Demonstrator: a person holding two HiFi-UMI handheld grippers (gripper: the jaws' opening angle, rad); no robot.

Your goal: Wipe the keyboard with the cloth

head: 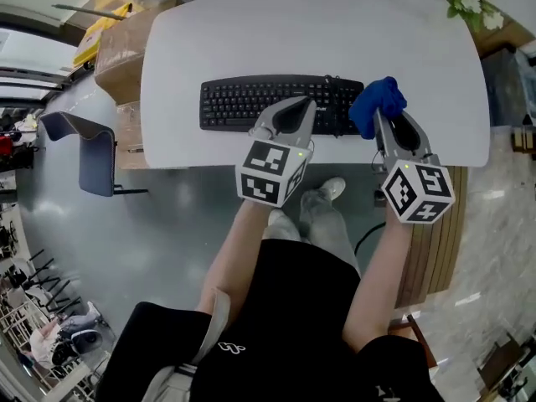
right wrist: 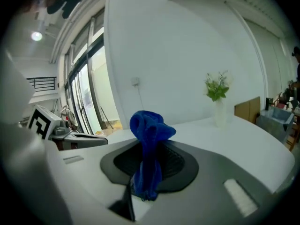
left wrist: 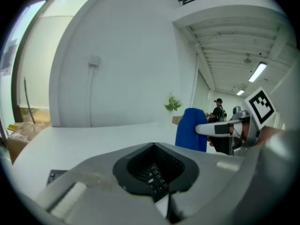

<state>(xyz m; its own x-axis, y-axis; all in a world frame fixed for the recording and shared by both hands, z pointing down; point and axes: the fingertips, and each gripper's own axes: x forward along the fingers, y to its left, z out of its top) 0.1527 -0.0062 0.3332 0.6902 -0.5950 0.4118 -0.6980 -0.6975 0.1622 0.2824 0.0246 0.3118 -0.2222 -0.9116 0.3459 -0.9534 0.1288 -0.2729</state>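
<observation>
A black keyboard [head: 243, 103] lies across the middle of the white table [head: 193, 48]. My left gripper [head: 295, 107] hovers over the keyboard's right half near its front edge, shut with nothing in it. Through its jaw window in the left gripper view [left wrist: 153, 145] I see keys [left wrist: 154, 178]. My right gripper [head: 387, 122] is shut on a bunched blue cloth [head: 378, 103] at the keyboard's right end. In the right gripper view the cloth [right wrist: 147, 139] sticks up from the closed jaws. The left gripper view shows the cloth [left wrist: 192, 128] hanging to the right.
A white vase of flowers [head: 469, 2] stands at the table's far right corner. Cardboard boxes [head: 121, 53] and a blue-grey chair [head: 88, 149] are left of the table. A wooden cabinet [head: 435, 249] is at the right. A person [left wrist: 218, 109] stands far off.
</observation>
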